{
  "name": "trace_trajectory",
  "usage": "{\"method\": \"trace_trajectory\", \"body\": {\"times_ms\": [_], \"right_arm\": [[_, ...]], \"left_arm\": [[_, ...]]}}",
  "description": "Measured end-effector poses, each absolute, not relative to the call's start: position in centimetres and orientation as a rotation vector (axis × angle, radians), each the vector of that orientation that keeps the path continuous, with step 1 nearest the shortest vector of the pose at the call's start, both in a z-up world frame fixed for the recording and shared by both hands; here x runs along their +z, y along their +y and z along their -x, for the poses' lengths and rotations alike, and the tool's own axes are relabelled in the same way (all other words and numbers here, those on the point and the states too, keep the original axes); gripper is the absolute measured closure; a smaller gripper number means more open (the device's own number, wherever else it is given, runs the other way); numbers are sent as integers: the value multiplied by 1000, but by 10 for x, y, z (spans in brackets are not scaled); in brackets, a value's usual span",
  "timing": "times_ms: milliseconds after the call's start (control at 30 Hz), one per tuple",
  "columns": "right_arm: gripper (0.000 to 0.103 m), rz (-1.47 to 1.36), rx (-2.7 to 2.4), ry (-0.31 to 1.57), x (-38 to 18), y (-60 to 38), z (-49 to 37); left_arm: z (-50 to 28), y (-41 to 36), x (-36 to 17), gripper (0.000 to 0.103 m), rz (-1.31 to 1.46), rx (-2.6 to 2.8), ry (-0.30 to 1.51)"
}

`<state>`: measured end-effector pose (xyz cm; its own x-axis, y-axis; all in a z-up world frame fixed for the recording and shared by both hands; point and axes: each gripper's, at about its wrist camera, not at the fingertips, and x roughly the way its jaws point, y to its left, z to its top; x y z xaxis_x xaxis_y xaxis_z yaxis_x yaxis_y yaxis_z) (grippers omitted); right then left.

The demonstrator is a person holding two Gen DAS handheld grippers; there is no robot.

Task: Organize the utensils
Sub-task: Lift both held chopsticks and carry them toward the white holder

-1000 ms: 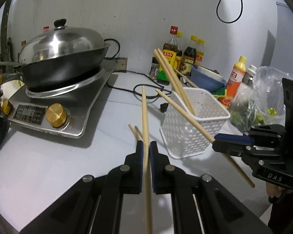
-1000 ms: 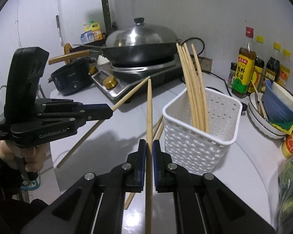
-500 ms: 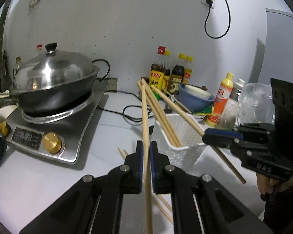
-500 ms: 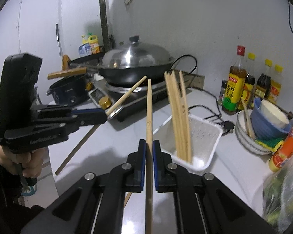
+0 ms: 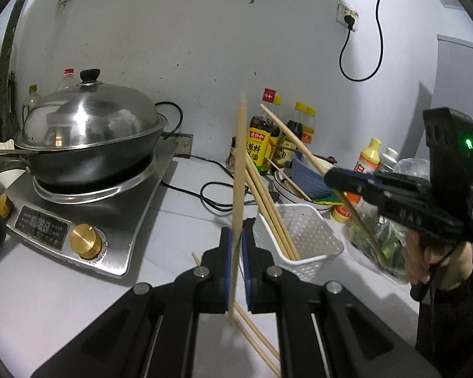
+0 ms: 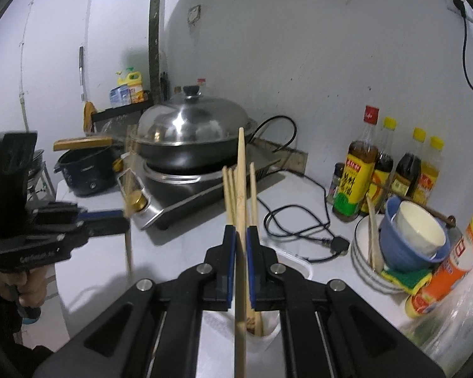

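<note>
So this looks maybe halfway. A few chopsticks (image 5: 269,211) already stand in the white basket (image 5: 312,236), leaning toward the wok (image 5: 88,145). Each tool is clamped on one more stick: the left tool (image 5: 235,264) holds its chopstick (image 5: 239,182) upright just wok-side of the basket, and the right tool (image 6: 242,267) holds its chopstick (image 6: 241,189) right over the basket. Two loose chopsticks (image 5: 252,337) lie on the worktop (image 5: 47,289) beside the basket, so those are left to do. Hard to count the basket sticks, and the right view hides most of the basket behind the tool.
</note>
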<state>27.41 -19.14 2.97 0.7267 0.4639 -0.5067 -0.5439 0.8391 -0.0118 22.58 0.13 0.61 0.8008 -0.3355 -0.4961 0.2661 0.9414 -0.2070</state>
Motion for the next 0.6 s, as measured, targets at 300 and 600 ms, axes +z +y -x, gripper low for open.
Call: {"method": "trace_trajectory", "body": {"times_ms": [300, 600], "right_arm": [[97, 162, 561, 461, 52, -174, -307], [97, 178, 564, 469, 31, -154, -330]], "left_arm": [[-235, 19, 3, 98, 164, -302, 524], [-231, 24, 21, 98, 172, -319, 464]]}}
